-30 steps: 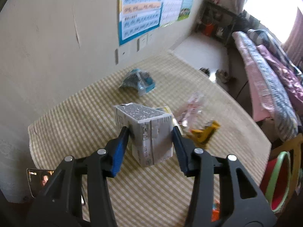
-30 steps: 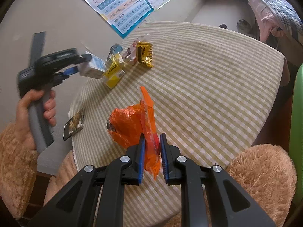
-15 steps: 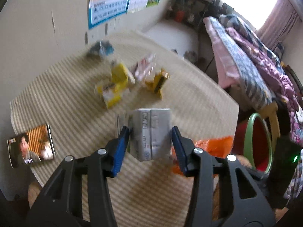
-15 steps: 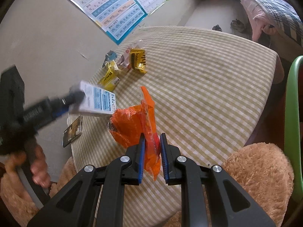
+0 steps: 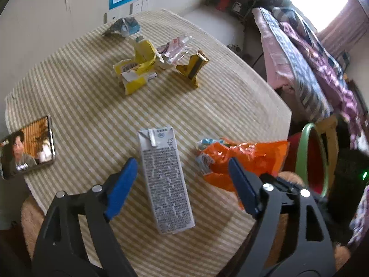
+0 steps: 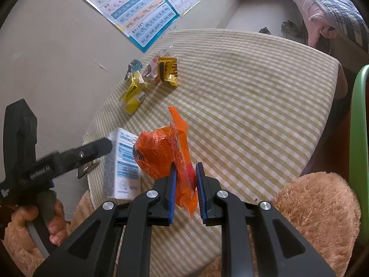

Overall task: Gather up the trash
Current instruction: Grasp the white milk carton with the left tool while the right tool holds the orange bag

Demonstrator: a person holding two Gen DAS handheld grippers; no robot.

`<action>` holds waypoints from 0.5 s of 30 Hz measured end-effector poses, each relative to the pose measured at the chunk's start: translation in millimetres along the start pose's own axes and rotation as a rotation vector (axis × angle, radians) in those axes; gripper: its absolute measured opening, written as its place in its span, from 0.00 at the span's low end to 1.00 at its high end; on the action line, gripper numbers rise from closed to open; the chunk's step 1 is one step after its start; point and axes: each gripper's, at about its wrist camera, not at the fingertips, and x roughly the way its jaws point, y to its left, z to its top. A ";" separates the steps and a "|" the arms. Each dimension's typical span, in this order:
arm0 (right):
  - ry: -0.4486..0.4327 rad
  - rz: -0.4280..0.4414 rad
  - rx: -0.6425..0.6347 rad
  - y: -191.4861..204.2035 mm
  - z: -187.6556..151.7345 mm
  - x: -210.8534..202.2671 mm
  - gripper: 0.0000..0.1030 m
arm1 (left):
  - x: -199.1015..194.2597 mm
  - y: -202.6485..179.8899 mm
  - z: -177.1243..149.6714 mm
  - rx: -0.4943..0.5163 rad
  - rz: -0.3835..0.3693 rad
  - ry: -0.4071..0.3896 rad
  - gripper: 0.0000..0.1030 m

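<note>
Milk carton [image 5: 165, 180] lies flat on the striped counter [image 5: 96, 106], between the blue pads of the left tool [image 5: 182, 184], whose jaws are opening and stand clear of its sides. Just beside it, the right tool [image 6: 186, 189] pinches the crinkled edge of an orange bag [image 6: 161, 154]; a printed wrapper [image 5: 205, 154] shows at its mouth, the rest of its contents hidden. Farther off sit torn yellow packets [image 5: 138, 69], a clear wrapper [image 5: 175, 48] and a blue one [image 5: 122, 26]. A phone [image 5: 26, 146] lies at the counter's edge.

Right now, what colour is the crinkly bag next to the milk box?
Orange bag, clearest in the right wrist view.
</note>
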 end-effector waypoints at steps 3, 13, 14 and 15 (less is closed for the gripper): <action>0.002 0.004 0.007 -1.7 0.0 0.7 0.17 | 9.6 2.4 -1.0 0.008 0.037 0.026 0.76; -0.018 0.003 0.023 -5.1 0.8 -4.0 0.17 | 42.7 3.9 -19.8 0.025 0.054 0.136 0.35; -0.025 0.002 0.024 -5.2 1.0 -6.1 0.16 | 38.7 1.7 -18.3 0.030 0.051 0.122 0.35; -0.034 -0.001 0.027 -5.3 1.4 -8.1 0.16 | 33.5 -1.2 -16.7 0.040 0.054 0.100 0.35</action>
